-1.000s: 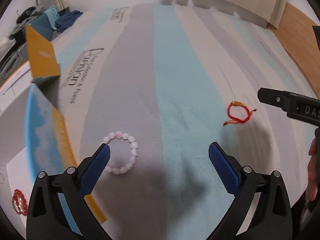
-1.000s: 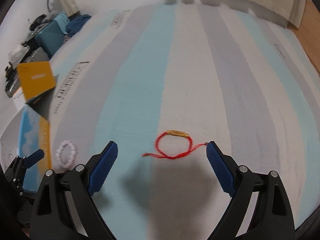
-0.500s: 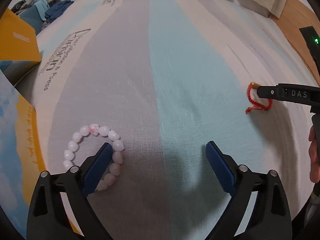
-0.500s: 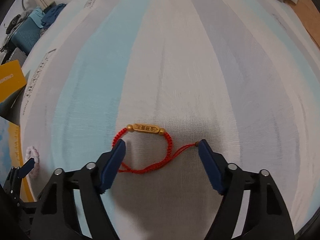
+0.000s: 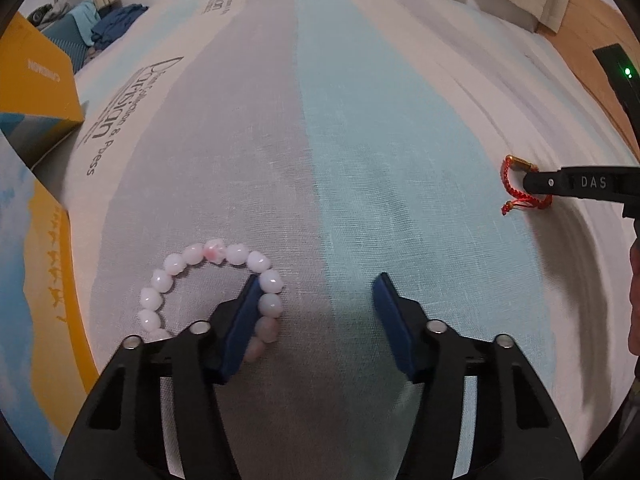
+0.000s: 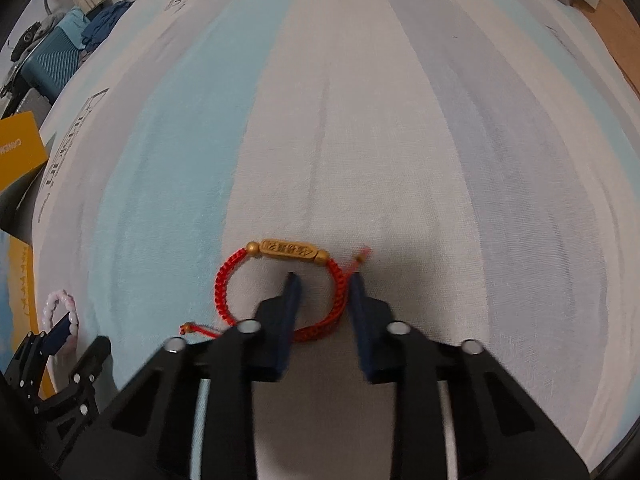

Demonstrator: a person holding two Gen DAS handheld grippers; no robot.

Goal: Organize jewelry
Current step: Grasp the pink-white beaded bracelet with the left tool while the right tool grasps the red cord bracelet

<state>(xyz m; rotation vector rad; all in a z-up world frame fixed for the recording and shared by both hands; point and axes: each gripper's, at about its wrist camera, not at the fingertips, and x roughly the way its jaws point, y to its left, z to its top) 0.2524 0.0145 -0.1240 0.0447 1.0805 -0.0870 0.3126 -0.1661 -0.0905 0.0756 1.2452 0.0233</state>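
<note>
Left wrist view: the lower arc of a pink and white beaded bracelet [image 5: 212, 292] is hidden behind the left gripper [image 5: 316, 312], whose black frame is cut off by the bottom edge. The bracelet lies on a striped grey, blue and white cloth [image 5: 360, 160]. The gripper's blue-padded fingers [image 5: 390, 324] are partly open, with a clear gap. The left finger sits inside the bead ring, touching the beads on its right side; the right finger rests on bare cloth, outside the ring. Nothing is clamped. At the far right, the right gripper [image 5: 532, 182] enters from the frame edge, its tip covering part of a red braided cord bracelet with a gold bar [image 5: 510, 178]. A yellow and blue box [image 5: 36, 92] is cropped at the left edge.

Right wrist view: the gripper [image 6: 322, 280] is slightly blurred. Its fingers [image 6: 290, 304] are narrowly open, straddling the right side of the red bracelet [image 6: 224, 280]: one finger inside the loop, one outside. Whether they touch the cord cannot be told. The lower part of the loop is hidden behind the left finger. The bracelet lies flat on the cloth [image 6: 360, 140]. At the lower left, the left gripper [image 6: 66, 330] and the beaded bracelet [image 6: 58, 306] appear small and partly hidden.
</note>
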